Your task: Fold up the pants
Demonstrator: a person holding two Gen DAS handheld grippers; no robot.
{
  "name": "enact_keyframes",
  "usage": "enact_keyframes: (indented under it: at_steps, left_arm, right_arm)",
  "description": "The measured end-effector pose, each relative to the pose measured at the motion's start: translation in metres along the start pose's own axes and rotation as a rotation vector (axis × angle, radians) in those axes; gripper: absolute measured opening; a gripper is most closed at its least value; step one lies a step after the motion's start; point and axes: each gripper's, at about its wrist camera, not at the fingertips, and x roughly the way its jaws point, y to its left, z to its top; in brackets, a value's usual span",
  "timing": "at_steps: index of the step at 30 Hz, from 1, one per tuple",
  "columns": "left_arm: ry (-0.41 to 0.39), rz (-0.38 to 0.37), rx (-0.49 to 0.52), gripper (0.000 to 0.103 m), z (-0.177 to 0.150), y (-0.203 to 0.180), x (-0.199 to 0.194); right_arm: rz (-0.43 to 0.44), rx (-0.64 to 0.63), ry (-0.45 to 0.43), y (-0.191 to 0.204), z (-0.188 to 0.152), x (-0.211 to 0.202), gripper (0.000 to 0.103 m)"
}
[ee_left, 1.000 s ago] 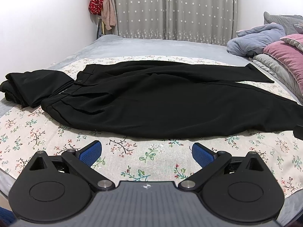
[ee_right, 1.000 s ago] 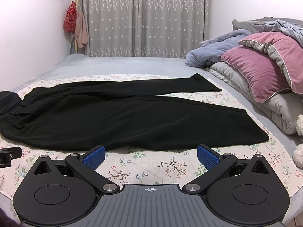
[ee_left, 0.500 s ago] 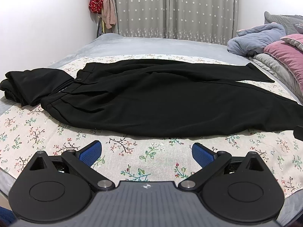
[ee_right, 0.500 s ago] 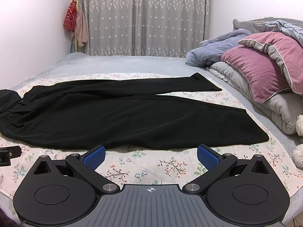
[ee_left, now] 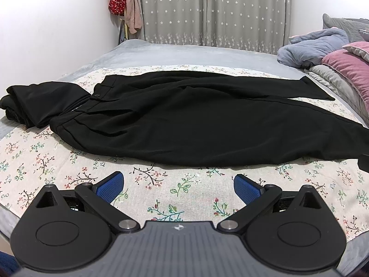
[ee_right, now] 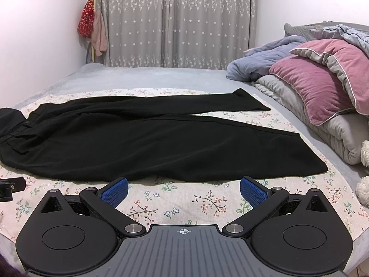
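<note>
Black pants (ee_left: 196,120) lie flat, unfolded, on the floral sheet (ee_left: 161,198). Left gripper (ee_left: 177,182) and right gripper (ee_right: 183,185): both released, empty, near the pants' closest edge.

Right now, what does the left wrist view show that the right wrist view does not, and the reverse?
Only the left wrist view shows the whole folded black garment beside the waistband, plus the open left claw. Only the right shows the near leg's hem, a white plush toy and the open right claw. Both share the black pants, floral sheet and pink pillow.
</note>
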Motion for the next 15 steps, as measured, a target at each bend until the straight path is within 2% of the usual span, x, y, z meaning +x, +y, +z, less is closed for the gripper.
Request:
enact_keyframes:
  at_steps: [15]
  left_arm:
    - [0.011, 0.002, -0.008, 0.101, -0.0026, 0.0015, 0.0019]
  right_arm:
    - [-0.002, -0.01, 0.006, 0.0001, -0.0006, 0.0017, 0.103]
